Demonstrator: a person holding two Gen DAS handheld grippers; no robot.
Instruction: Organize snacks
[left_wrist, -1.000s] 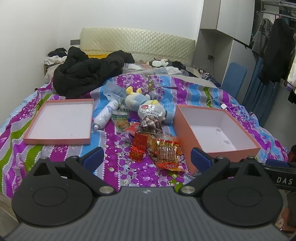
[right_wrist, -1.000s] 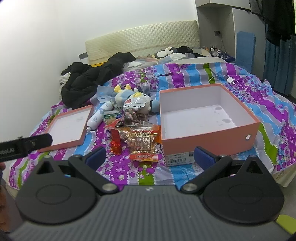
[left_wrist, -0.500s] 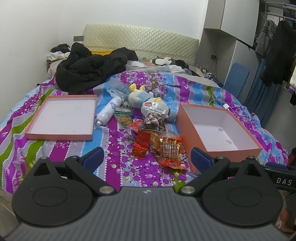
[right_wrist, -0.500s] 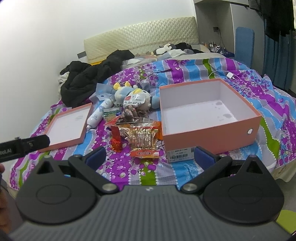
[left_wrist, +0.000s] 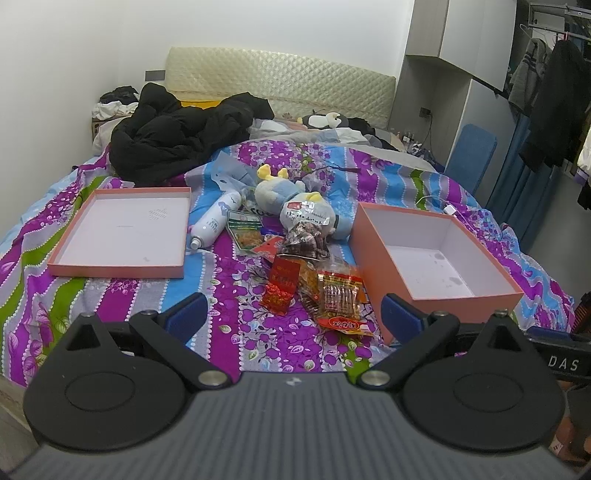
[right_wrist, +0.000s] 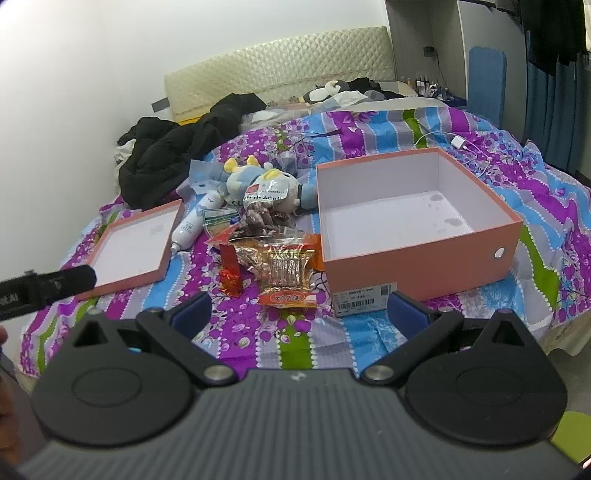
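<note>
bed (left_wrist: 122, 295): striped floral cover, purple/blue/green; carries everything below.
lid (left_wrist: 122, 230): far left, pink rim, white inside, lying open side up, nothing in it. Also in right view (right_wrist: 129, 251).
coat (left_wrist: 177, 142): black heap behind the lid, toward the headboard.
bottle (left_wrist: 216, 219): white, on its side just right of the lid, cap end toward the cams.
green pack (left_wrist: 245, 229): flat, just right of the bottle, touching the snack pile's back edge.
plush toy (left_wrist: 295, 205): blue/yellow, behind the pile, a white-label bag leaning on it.
dark snack bag (left_wrist: 304, 240): clear bag w/ brown pieces, in front of the toy, on top of the pile.
red pack (left_wrist: 280, 286): mid bed, front-left of the pile, tilted; right view (right_wrist: 231, 271).
clear orange pack (left_wrist: 340, 299): front of the pile, overlapping the red pack's neighbour wrappers; right edge near the box wall, cannot tell if touching. Right view (right_wrist: 290, 273).
box (left_wrist: 373, 258): pink, deep, open top, white inside w/ a few stains, no snacks in it; right of the pile. Right view (right_wrist: 421, 258) shows barcode sticker on front wall.
charger (right_wrist: 460, 142): white plug + cable on the bed behind the box.
left tongs (left_wrist: 291, 317): spread wide, nothing between the blue pads, hovering short of the bed's near edge, aimed at the pile.
right tongs (right_wrist: 299, 314): spread wide, nothing held, aimed at pile/box corner.
</note>
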